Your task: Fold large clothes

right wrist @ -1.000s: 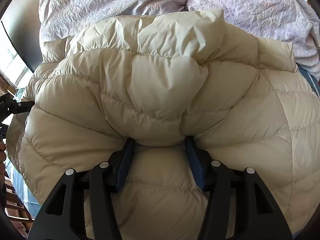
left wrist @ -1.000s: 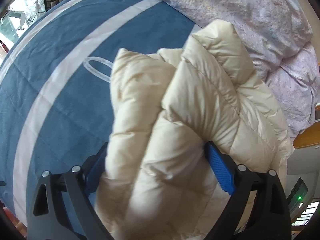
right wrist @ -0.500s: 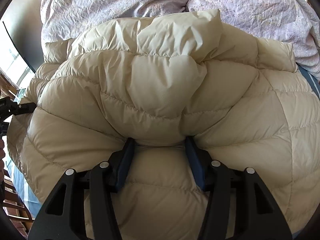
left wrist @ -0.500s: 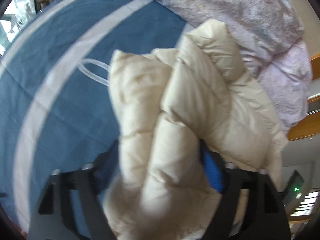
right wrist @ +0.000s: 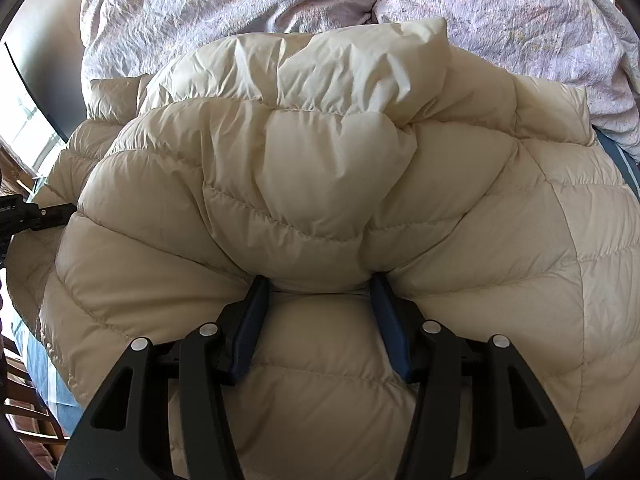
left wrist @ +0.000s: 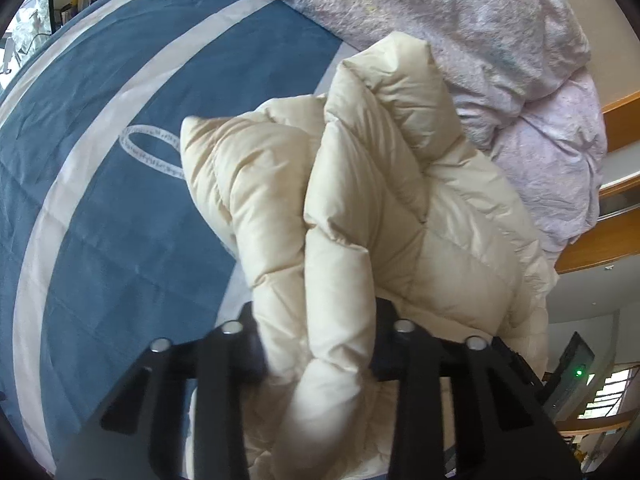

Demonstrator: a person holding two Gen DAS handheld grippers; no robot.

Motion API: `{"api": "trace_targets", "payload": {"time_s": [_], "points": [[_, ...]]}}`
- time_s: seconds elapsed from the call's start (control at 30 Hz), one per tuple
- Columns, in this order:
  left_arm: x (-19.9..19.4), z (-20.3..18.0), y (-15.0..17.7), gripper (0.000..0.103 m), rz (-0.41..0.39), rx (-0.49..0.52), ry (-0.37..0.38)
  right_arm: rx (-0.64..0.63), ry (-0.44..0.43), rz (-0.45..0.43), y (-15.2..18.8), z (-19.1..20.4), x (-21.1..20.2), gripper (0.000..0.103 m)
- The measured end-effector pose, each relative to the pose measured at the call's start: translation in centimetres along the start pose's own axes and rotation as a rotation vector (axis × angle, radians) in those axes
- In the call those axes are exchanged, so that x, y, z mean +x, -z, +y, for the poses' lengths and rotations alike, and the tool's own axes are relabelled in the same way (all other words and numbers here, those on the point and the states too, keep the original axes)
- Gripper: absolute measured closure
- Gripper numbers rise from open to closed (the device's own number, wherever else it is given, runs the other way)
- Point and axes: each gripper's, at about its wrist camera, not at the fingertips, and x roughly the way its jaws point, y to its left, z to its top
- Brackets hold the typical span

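Observation:
A cream quilted puffer jacket [left wrist: 360, 200] lies bunched on a blue bed cover with pale stripes [left wrist: 120, 220]. My left gripper [left wrist: 320, 340] has a thick fold of the jacket's edge between its jaws, which are closing and squeeze the padding. In the right wrist view the jacket [right wrist: 320, 180] fills most of the frame, its collar flopped forward. My right gripper [right wrist: 318, 304] is shut on a puffy fold of it, the blue pads [right wrist: 248, 328] sunk into the fabric. The fingertips of both grippers are hidden by the padding.
A crumpled lilac duvet [left wrist: 440, 20] is heaped behind the jacket [right wrist: 240, 0]. Wooden shelving [left wrist: 608, 240] and a device with a green light [left wrist: 576, 372] stand past the bed's right side. A wooden chair [right wrist: 24, 400] sits low at the left.
The left jaws have drawn much closer together, pinching the jacket fold narrower, and that view has tilted slightly. The right gripper and its fold have not moved.

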Motion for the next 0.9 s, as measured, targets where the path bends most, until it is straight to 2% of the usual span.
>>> {"api": "trace_targets", "payload": {"time_s": [0.07, 0.23, 0.47, 0.9], "points": [[-0.3, -0.3, 0.1, 0.081, -0.011, 0.004, 0.003, 0.001, 0.0, 0.0, 0.1, 0.0, 0.0, 0.047], [-1.8, -1.5, 0.1, 0.087, -0.05, 0.017, 0.015, 0.001, 0.0, 0.0, 0.1, 0.1, 0.0, 0.047], [-5.1, -4.3, 0.6, 0.088, -0.108, 0.073, 0.069, -0.003, -0.003, 0.0, 0.3, 0.0, -0.2, 0.047], [-9.5, -13.7, 3.1, 0.088, -0.176, 0.161, 0.224, 0.012, -0.045, 0.007, 1.2, -1.2, -1.3, 0.047]]}}
